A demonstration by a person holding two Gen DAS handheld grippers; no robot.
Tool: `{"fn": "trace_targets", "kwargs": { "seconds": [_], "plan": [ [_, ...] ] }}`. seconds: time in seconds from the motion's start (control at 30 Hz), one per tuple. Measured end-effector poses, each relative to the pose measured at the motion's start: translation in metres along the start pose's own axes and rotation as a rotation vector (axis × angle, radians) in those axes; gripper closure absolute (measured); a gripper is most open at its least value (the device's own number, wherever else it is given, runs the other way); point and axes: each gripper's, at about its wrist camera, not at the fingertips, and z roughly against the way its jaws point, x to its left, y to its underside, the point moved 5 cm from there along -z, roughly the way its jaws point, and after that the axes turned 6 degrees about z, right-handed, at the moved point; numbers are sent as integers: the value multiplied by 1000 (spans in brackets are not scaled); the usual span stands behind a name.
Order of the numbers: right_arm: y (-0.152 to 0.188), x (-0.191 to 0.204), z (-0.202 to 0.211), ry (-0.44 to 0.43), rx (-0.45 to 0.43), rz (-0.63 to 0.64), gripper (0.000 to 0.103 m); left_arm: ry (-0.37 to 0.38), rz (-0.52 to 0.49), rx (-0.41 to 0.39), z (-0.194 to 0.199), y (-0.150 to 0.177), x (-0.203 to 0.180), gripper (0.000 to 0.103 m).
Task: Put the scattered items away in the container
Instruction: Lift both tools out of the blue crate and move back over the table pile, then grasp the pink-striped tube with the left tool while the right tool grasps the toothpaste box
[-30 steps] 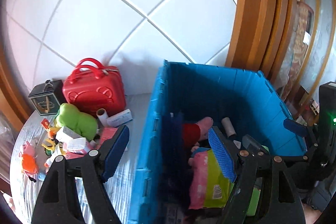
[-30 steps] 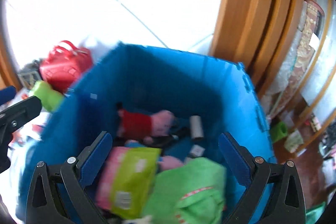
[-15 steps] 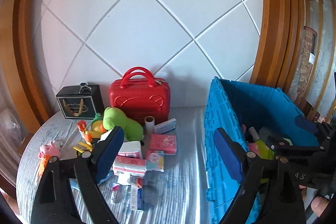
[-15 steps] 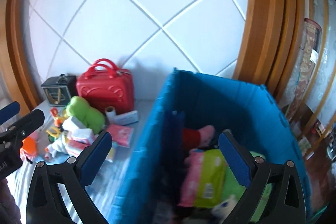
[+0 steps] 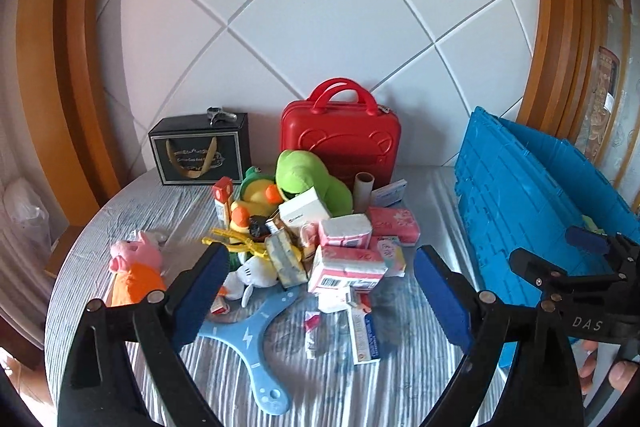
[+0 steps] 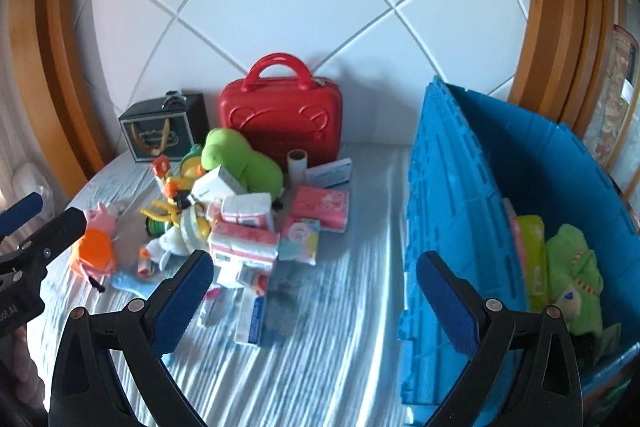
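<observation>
**Both tools empty over the clutter**

The blue ribbed plastic crate (image 6: 460, 195) stood at the table's right. The heap of tissue packs and plush toys (image 5: 320, 239) lay left of it. The left tool (image 5: 320, 291) and right tool (image 6: 316, 299) hung spread wide, holding nothing.

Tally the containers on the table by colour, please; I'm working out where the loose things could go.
Red: 1, the carry case
Black: 1, the gift box
Blue: 1, the crate
Total: 3
</observation>
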Motion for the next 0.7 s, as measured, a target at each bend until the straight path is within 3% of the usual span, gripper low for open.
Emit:
{"fn": "trace_targets", "kwargs": {
  "seconds": [0.33,0.63,0.7],
  "plan": [
    [66,41,-85,-68,200,-24,0,-99,34,166,-68,76,55,9],
    [117,52,-167,-106,355,-58,0,-154,41,345,-145,149,51,9],
    [127,51,-182,-124,384,-71,0,-166,25,374,-159,161,46,13]
  ]
}}
